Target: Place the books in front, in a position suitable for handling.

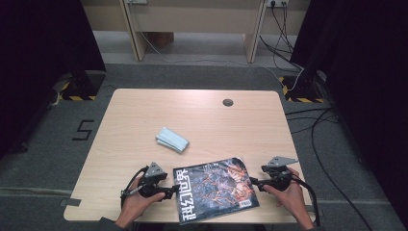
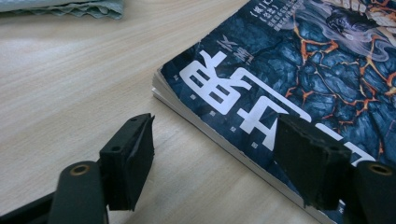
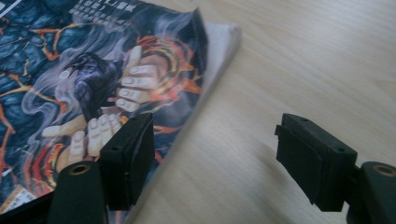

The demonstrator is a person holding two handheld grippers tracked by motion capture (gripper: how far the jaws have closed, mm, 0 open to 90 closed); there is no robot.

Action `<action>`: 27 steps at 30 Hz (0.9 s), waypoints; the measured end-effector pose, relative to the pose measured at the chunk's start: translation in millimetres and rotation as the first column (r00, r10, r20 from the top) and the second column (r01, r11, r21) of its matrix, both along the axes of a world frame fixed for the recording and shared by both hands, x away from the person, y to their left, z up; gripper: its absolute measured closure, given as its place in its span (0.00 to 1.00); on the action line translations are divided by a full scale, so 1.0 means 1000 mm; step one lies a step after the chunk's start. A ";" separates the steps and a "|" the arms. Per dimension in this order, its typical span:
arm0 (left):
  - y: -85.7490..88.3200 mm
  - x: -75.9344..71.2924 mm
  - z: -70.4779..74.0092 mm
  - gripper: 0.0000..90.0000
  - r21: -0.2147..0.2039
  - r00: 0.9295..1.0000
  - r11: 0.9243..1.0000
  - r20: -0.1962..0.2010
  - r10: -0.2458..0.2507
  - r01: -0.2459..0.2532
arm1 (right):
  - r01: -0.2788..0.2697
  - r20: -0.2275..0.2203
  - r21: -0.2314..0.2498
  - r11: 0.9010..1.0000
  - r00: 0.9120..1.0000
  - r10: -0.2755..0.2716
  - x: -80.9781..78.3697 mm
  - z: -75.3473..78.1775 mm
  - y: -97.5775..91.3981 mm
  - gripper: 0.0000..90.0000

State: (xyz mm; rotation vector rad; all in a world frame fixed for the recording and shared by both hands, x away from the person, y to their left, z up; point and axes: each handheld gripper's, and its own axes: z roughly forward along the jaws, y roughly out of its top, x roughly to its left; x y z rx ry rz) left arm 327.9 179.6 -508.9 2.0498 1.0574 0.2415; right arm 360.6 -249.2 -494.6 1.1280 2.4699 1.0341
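Magazine point(image 1: 215, 188) edges sit between my spread jaws on both sides, unpinched, so I judge my left gripper point(image 1: 172, 192) and right gripper point(image 1: 253, 183) should close evenly, low on the table point(image 1: 144, 115).

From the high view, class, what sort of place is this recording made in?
Probably a lab or studio set up for recording, not a home. A bare wooden table stands on grey carpet between black curtains, loose cables trail over the floor, and black-and-yellow hazard tape marks the stand bases.
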 end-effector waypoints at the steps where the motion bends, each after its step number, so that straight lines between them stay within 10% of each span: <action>1: -0.001 0.000 0.000 0.32 0.006 1.000 1.000 0.000 -0.005 0.005 | 0.000 0.000 0.000 1.000 1.000 0.000 0.000 0.000 0.000 0.32; 27: -0.013 -0.001 -0.003 0.36 0.017 0.998 0.998 -0.006 -0.065 0.065 | -0.073 -0.097 -0.023 0.997 0.993 0.071 -0.010 -0.005 0.041 0.26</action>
